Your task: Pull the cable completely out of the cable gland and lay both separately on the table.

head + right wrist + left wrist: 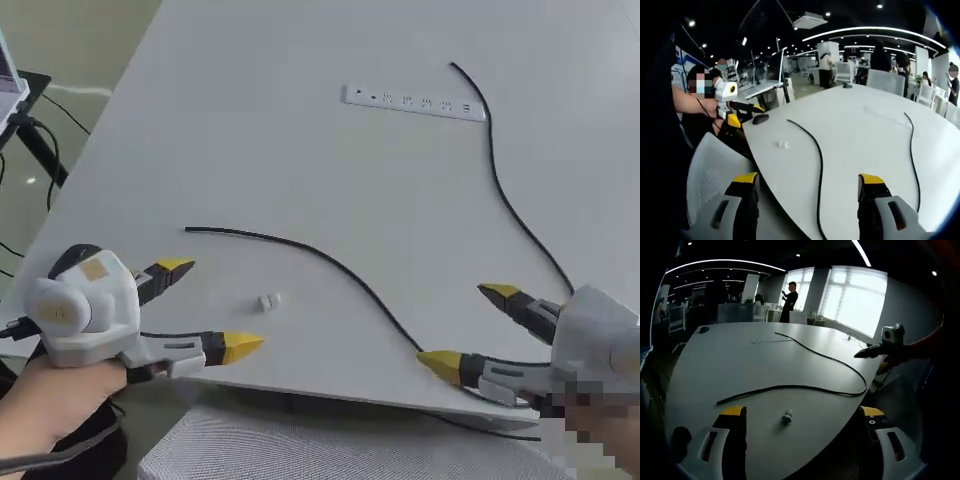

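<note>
A small white cable gland (268, 301) lies by itself on the white table (300, 170), also seen in the left gripper view (786, 416) and the right gripper view (784, 145). A black cable (330, 262) lies loose across the table, apart from the gland (805, 387) (819, 170). My left gripper (208, 306) is open at the near left edge, with nothing between its yellow-tipped fingers (733, 411). My right gripper (470, 328) is open at the near right edge, over the cable's near end.
A white power strip (414, 102) with its black cord (505, 190) lies at the far side of the table. A grey chair back (330, 450) sits below the near edge. A black mouse (760, 118) rests near the left corner. People stand in the office behind.
</note>
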### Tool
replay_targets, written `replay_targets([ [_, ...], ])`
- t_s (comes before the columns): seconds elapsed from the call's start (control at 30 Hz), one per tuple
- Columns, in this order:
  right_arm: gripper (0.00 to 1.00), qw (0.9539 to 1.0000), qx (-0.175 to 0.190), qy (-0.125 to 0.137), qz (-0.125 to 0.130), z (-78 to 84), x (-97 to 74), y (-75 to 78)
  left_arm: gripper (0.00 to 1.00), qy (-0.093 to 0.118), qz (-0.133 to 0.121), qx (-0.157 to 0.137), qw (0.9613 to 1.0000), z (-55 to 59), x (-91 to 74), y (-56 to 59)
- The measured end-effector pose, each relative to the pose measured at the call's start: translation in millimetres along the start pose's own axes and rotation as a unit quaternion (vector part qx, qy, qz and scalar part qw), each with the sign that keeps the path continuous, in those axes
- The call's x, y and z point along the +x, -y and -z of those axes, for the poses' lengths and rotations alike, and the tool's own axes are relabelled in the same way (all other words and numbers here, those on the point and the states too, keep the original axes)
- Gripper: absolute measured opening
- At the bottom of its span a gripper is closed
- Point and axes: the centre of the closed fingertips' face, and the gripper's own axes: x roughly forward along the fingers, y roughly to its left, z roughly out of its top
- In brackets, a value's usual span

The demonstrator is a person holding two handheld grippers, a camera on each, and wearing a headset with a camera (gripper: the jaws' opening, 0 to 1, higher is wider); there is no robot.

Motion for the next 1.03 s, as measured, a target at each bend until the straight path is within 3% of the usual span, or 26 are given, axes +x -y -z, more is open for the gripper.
replay_targets([
  [0.1, 0.84, 1.0000, 0.000, -0.009, 0.000, 9.7, -4.2, 0.6, 0.93, -0.022, 0.001, 0.012, 0.9997, 9.7, -2.6, 1.0],
  [0.33, 0.93, 0.9998, 0.004, -0.018, -0.008, 22.0, -10.4, 1.4, 0.94, -0.023, 0.004, 0.012, 0.9997, 10.1, -8.0, 6.9],
  [0.47, 0.97, 0.9996, 0.006, -0.020, -0.017, 24.2, -10.9, -2.0, 0.95, -0.042, 0.007, 0.028, 0.9987, 16.1, -9.1, 9.9],
  [0.83, 0.99, 0.9990, -0.010, -0.025, -0.036, 24.6, -6.6, -18.4, 0.99, -0.045, 0.007, 0.014, 0.9989, 20.4, -15.0, 8.3],
  [1.03, 0.99, 0.9990, -0.007, -0.024, -0.038, 22.2, -5.8, -17.9, 0.99, -0.045, 0.005, 0.013, 0.9989, 21.2, -17.3, 6.3],
])
